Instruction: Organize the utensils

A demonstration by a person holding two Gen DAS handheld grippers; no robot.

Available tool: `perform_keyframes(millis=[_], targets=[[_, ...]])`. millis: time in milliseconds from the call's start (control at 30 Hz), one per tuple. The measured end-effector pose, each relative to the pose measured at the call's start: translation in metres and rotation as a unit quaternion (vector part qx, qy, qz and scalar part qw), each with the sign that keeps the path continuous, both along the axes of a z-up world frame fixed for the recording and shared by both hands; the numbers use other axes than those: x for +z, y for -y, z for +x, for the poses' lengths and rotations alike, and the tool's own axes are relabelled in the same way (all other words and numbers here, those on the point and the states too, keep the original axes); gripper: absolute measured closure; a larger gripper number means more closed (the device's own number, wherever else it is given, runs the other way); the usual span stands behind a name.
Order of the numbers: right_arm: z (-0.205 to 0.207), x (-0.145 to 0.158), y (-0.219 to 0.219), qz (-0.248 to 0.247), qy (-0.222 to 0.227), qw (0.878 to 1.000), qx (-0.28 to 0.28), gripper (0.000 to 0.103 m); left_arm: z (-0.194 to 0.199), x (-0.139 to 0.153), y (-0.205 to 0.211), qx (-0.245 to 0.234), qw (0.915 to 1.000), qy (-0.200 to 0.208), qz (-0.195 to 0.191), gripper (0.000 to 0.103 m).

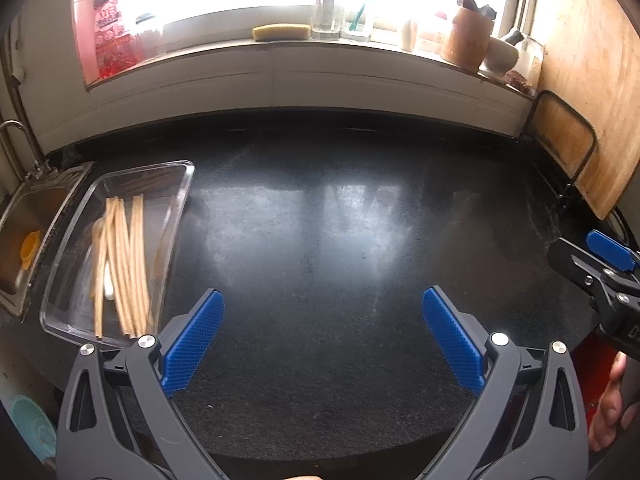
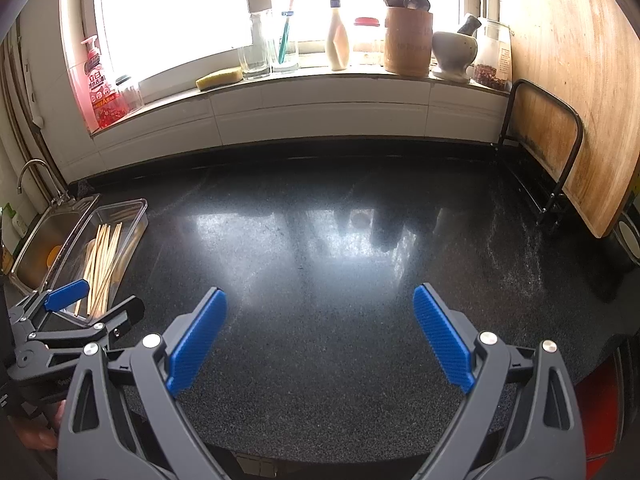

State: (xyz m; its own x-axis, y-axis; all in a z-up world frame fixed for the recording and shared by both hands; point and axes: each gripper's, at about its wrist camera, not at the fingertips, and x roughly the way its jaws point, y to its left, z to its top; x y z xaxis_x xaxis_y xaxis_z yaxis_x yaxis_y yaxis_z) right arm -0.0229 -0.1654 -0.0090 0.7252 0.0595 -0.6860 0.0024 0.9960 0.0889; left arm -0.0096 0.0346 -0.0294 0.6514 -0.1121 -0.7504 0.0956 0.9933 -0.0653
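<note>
Black counter (image 2: 320, 280) holds thin, light, stiff chopsticks (image 1: 124, 264) in a slippery clear tray (image 1: 176, 216) at left; grab their middles; left gripper (image 1: 322, 336) and right gripper (image 2: 320, 332) gape empty.

The black speckled countertop (image 2: 320, 280) runs from the stainless sink (image 2: 48, 236) at its left end to the right, where a black wire rack (image 2: 560, 152) stands on it holding wooden cutting boards (image 2: 580, 80) upright. A clear plastic tray (image 1: 120, 248) lies on the counter just beside the sink, with wooden chopsticks (image 1: 124, 264) lying lengthwise inside it. The wide middle of the surface is bare and glossy, reflecting window light.
</note>
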Motion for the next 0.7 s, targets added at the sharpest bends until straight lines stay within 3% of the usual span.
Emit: perform_keyframes(millis=[133,333,700], targets=[[0.000,0.000,0.001,0.001,-0.001,1.000,0.000,0.012,-0.001,-0.002,0.002,-0.005,1.0000,-0.003,-0.007,0.006],[-0.001,0.000,0.002,0.002,0.001,1.000,-0.001,0.012,-0.010,0.005,0.004,0.010,0.9992,0.038,0.011,0.006],[-0.001,-0.001,0.004,0.004,0.002,1.000,0.000,0.012,-0.001,0.004,-0.001,0.034,0.9989,0.017,0.026,0.006]])
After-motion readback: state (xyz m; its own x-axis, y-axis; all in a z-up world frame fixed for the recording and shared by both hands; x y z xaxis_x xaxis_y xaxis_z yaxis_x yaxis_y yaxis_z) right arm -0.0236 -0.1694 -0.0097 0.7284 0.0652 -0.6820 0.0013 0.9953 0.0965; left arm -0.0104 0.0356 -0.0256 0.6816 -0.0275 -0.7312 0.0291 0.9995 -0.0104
